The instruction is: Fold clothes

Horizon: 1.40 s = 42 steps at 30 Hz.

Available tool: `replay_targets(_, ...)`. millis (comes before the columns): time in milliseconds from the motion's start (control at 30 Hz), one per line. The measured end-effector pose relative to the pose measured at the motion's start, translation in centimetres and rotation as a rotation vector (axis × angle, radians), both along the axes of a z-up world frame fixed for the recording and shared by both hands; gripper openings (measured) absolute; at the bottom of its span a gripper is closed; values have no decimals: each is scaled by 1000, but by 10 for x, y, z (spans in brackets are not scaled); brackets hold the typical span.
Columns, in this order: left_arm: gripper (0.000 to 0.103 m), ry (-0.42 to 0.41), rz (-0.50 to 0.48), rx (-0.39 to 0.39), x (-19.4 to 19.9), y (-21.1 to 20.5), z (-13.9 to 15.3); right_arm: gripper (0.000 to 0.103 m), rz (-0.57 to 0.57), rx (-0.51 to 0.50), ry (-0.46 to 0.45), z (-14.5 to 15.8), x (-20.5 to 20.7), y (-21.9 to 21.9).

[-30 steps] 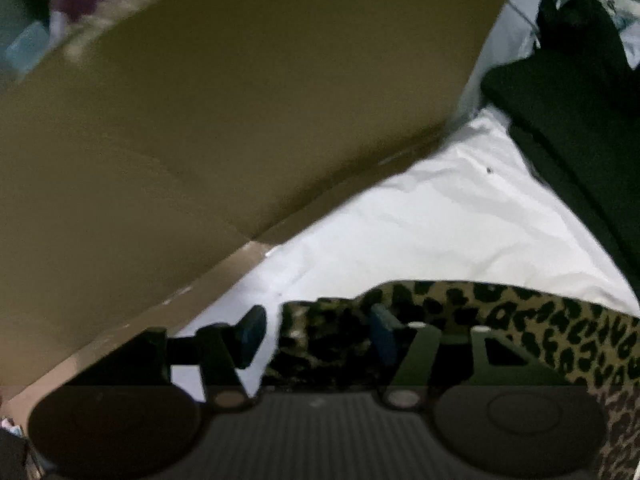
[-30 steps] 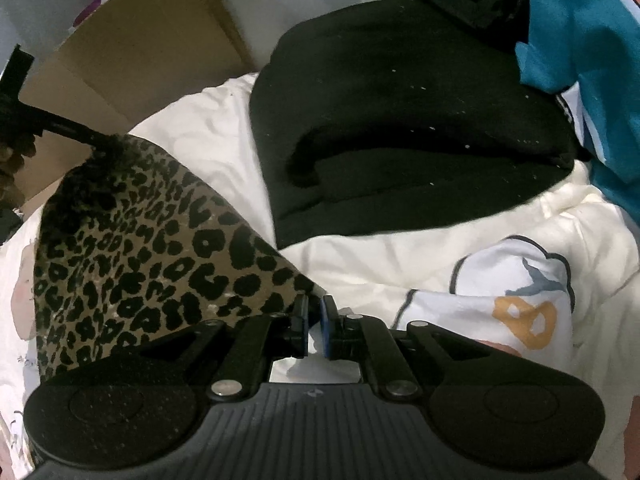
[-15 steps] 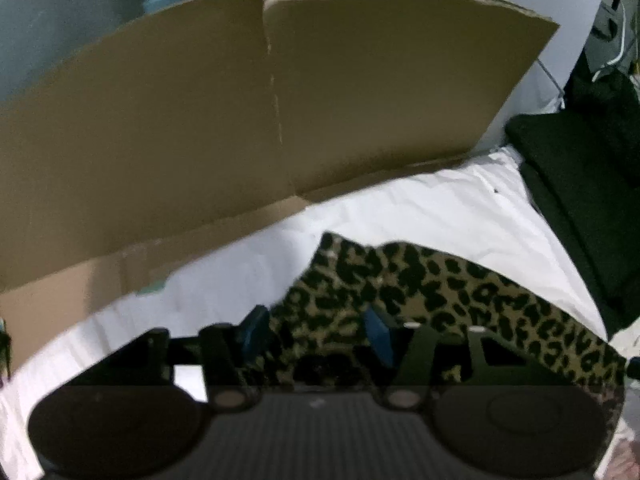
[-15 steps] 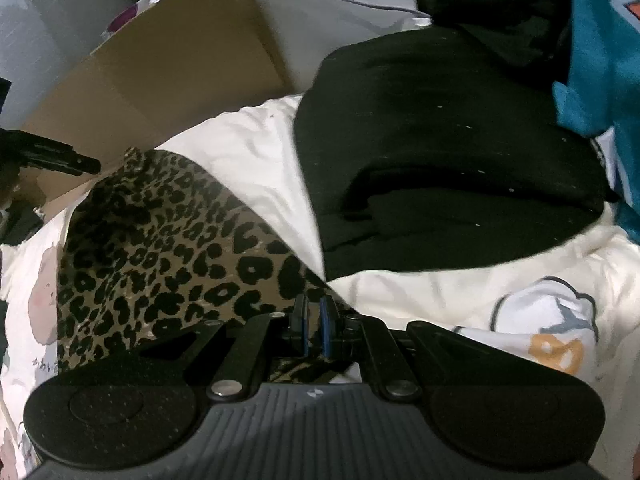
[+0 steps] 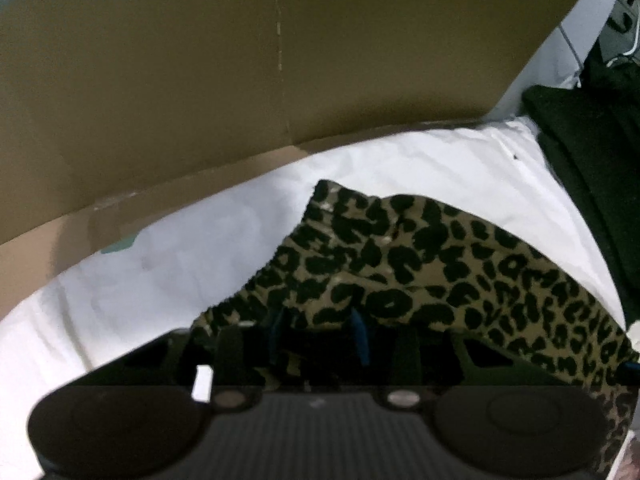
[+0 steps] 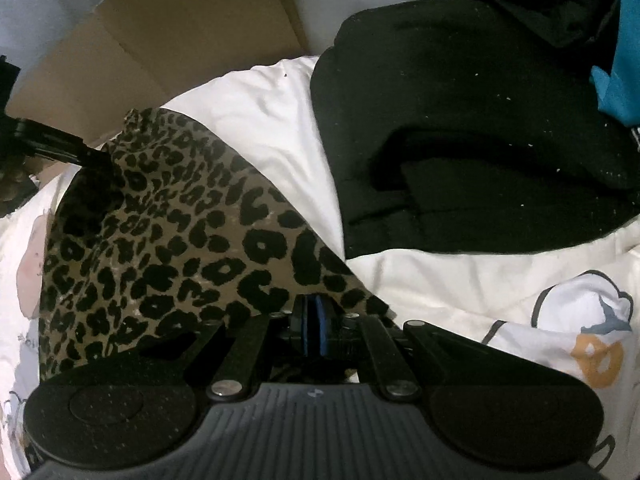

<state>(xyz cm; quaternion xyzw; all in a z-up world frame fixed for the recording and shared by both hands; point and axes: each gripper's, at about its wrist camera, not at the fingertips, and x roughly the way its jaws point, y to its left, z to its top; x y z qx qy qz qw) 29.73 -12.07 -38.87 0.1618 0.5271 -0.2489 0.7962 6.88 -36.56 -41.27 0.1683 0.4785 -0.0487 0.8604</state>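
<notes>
A leopard-print garment (image 5: 440, 248) (image 6: 180, 240) lies stretched over white bedding (image 5: 160, 272). My left gripper (image 5: 318, 334) points steeply down at its bunched far corner. Its jaws are closing with the fabric between the blue pads, which still stand apart. In the right wrist view the left gripper (image 6: 94, 158) comes in from the left edge at that corner. My right gripper (image 6: 313, 318) is shut on the garment's near corner, pads pressed together over the cloth.
A large brown cardboard sheet (image 5: 240, 60) (image 6: 180, 32) leans behind the bedding. A folded black garment (image 6: 480, 140) (image 5: 592, 184) lies at the right, with a teal garment (image 6: 624, 60) beyond it. A white cloth with a cartoon print (image 6: 580, 320) sits near the right gripper.
The left gripper's jaws have narrowed around the leopard fabric and it has slid further onto the corner, with its view rolling. The right gripper shifted a little, still gripping the cloth.
</notes>
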Motion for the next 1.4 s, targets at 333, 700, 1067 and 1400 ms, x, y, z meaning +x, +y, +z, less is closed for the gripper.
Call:
replay_targets(333, 45, -21, -58, 25, 5, -12, 2, 6, -49, -76, 40, 0, -7, -11)
replay_targets(700, 32, -22, 46, -153, -12, 36, 44, 10, -122, -74, 46, 13, -24, -26)
replay_targets(1067, 27, 30, 14, -154, -29, 46, 16, 10, -33, -76, -39, 41, -13, 3)
replay_targets(1400, 17, -33, -87, -85, -28, 43, -8, 11, 105, -68, 43, 19, -9, 34)
